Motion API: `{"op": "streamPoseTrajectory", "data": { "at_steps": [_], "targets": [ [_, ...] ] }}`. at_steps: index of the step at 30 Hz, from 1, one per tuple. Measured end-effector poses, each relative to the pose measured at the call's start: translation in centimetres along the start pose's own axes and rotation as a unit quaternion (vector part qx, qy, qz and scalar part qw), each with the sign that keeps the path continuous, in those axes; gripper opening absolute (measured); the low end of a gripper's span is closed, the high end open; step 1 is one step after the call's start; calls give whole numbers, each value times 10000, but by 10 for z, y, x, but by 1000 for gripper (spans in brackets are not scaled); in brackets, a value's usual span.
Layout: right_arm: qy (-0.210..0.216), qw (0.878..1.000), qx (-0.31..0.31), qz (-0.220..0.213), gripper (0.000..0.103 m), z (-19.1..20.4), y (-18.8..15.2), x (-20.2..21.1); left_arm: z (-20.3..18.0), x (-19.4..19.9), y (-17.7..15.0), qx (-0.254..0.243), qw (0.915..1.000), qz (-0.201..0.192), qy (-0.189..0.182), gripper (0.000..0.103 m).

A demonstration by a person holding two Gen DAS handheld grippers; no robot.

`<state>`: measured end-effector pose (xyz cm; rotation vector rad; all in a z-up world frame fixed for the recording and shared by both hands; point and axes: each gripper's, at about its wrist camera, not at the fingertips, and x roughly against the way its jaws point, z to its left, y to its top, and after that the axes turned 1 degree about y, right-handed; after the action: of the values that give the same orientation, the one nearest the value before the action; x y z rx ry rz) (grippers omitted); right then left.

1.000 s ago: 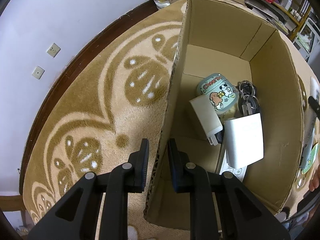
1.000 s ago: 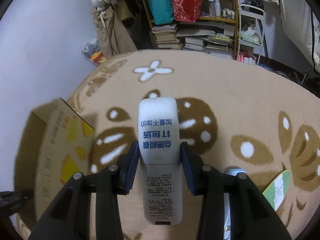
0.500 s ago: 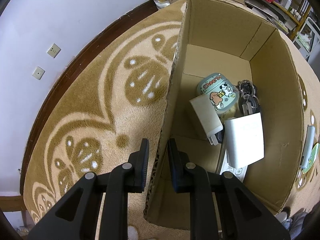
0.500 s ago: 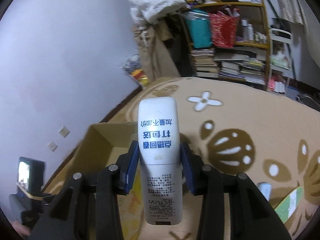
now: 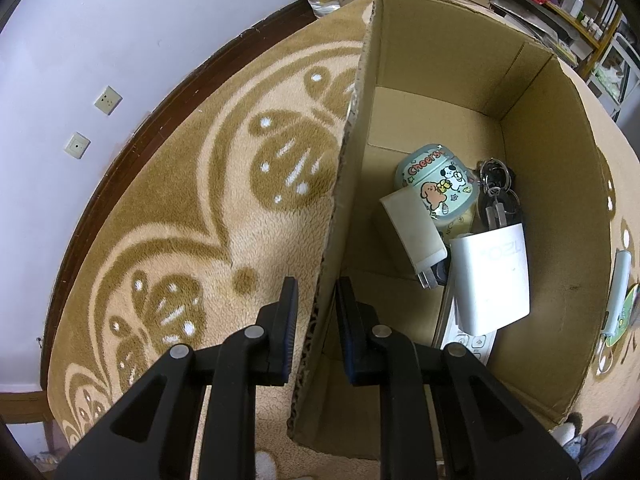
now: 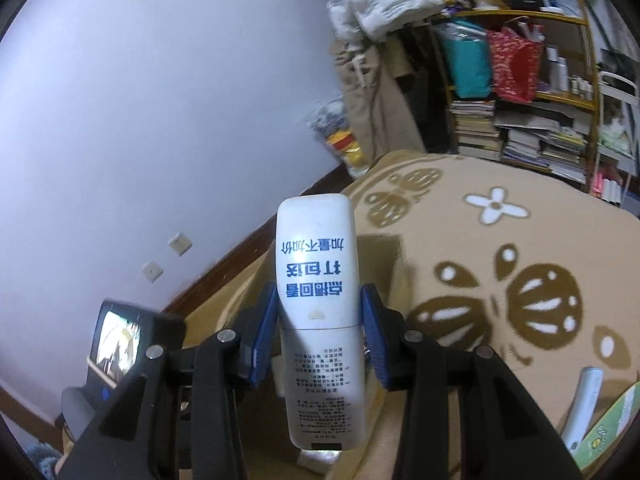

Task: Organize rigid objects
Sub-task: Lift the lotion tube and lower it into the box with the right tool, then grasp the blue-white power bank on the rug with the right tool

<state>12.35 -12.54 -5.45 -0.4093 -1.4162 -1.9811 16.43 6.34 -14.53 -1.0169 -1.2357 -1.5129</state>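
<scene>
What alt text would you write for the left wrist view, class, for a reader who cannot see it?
The left gripper is shut on the near wall of an open cardboard box standing on a tan patterned rug. Inside lie a cartoon-printed case, a white charger, keys and a white block.

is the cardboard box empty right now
No, the cardboard box already holds a cartoon case, keys and white chargers.
</scene>
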Motion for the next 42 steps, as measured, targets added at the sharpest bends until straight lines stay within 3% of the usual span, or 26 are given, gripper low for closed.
{"op": "streamPoseTrajectory", "data": {
  "at_steps": [10, 29, 34, 38, 40, 42],
  "targets": [
    [-132, 9991, 51, 412, 44, 2, -24, -30, 0, 0, 0, -2, 10000, 0, 2, 18],
    [-436, 9985, 115, 321, 45, -5, -16, -21, -4, 0, 0, -48, 10000, -42, 73, 18],
    [-700, 9971, 193, 231, 68, -14, -10, -9, -4, 2, -1, -44, 10000, -60, 64, 18],
    [-1082, 9933, 396, 68, 81, -24, -3, 4, -4, 3, -1, -52, 9999, -69, 73, 19],
    [-1282, 9911, 345, 29, 93, -35, 0, 10, -4, 3, -1, -46, 9999, -68, 70, 19],
    [-1443, 9893, 195, -22, 99, -48, 1, 17, -4, 3, -1, -47, 9999, -66, 74, 19]
  ]
}}
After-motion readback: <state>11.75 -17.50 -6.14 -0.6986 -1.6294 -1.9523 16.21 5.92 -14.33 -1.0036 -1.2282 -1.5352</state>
